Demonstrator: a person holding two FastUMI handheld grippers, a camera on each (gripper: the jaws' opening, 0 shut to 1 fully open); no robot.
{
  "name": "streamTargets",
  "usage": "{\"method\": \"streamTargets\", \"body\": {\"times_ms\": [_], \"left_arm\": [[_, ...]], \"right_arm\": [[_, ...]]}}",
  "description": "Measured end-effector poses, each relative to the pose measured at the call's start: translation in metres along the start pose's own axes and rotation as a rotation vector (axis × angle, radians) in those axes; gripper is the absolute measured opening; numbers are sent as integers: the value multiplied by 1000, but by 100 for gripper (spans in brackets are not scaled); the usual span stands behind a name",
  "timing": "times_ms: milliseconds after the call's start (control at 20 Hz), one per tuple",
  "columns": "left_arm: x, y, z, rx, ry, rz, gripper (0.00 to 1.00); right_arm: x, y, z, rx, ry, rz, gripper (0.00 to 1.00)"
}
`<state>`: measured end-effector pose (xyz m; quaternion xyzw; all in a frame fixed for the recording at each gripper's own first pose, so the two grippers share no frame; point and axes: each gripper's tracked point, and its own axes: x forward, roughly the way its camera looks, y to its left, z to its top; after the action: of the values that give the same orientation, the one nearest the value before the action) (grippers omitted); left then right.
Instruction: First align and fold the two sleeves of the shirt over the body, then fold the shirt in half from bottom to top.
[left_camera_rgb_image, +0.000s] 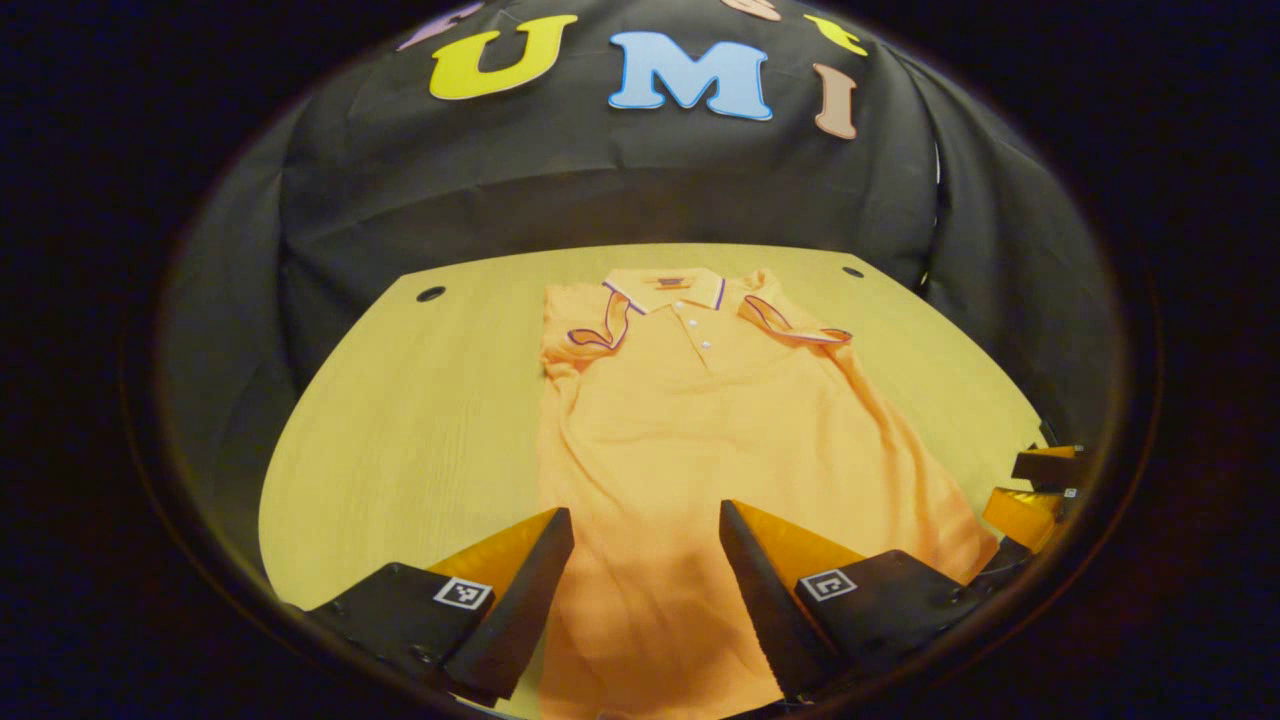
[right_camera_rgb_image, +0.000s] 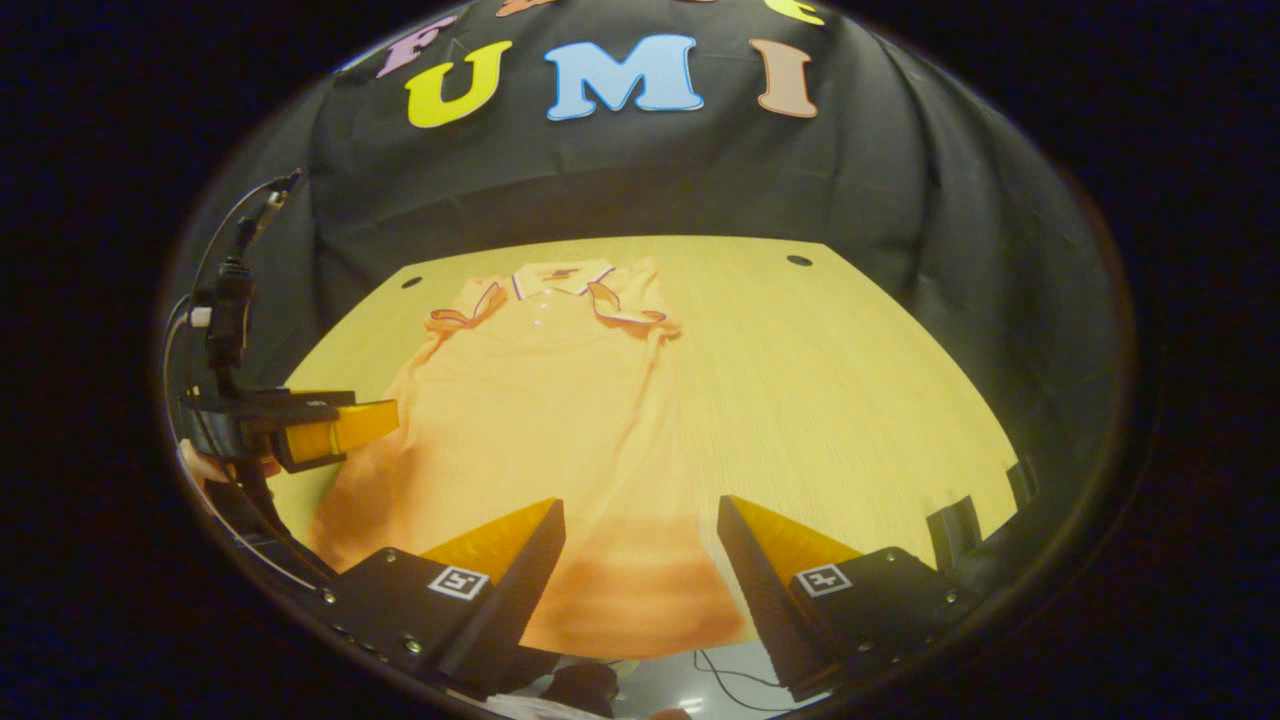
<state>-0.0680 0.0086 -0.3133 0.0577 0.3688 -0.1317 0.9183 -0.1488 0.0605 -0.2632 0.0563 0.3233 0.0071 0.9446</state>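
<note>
An orange polo shirt (left_camera_rgb_image: 700, 430) lies flat on the wooden table (left_camera_rgb_image: 400, 420), collar at the far end. Both short sleeves, the left sleeve (left_camera_rgb_image: 590, 325) and the right sleeve (left_camera_rgb_image: 790, 320), lie folded in over the chest beside the collar. My left gripper (left_camera_rgb_image: 643, 510) is open above the shirt's lower body, nothing between its fingers. In the right gripper view the shirt (right_camera_rgb_image: 520, 400) spreads left of centre, and my right gripper (right_camera_rgb_image: 638, 502) is open over its lower right hem. The left gripper (right_camera_rgb_image: 300, 425) hangs at the shirt's left edge, held by a hand. The right gripper (left_camera_rgb_image: 1045, 490) is at the far right.
The table (right_camera_rgb_image: 820, 400) has small round holes at its far corners (left_camera_rgb_image: 431, 293) (left_camera_rgb_image: 852, 271). Bare wood stretches on both sides of the shirt. A cable (right_camera_rgb_image: 720, 670) lies on the floor below the table's near edge. Black cloth closes the back.
</note>
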Motion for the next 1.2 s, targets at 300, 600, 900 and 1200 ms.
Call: {"method": "streamTargets", "body": {"times_ms": [300, 600, 900, 1200], "left_arm": [[-34, 5, -48, -11, 37, -12, 99], [-63, 12, -89, -9, 59, -18, 99], [-77, 11, -113, -42, 65, -25, 94], [-80, 3, -133, -61, 65, -17, 95]], "right_arm": [[3, -4, -24, -19, 42, -1, 96], [0, -17, -51, -4, 88, -17, 96], [-1, -25, -69, -2, 118, -23, 96], [2, -22, -83, -29, 127, -26, 96]]}}
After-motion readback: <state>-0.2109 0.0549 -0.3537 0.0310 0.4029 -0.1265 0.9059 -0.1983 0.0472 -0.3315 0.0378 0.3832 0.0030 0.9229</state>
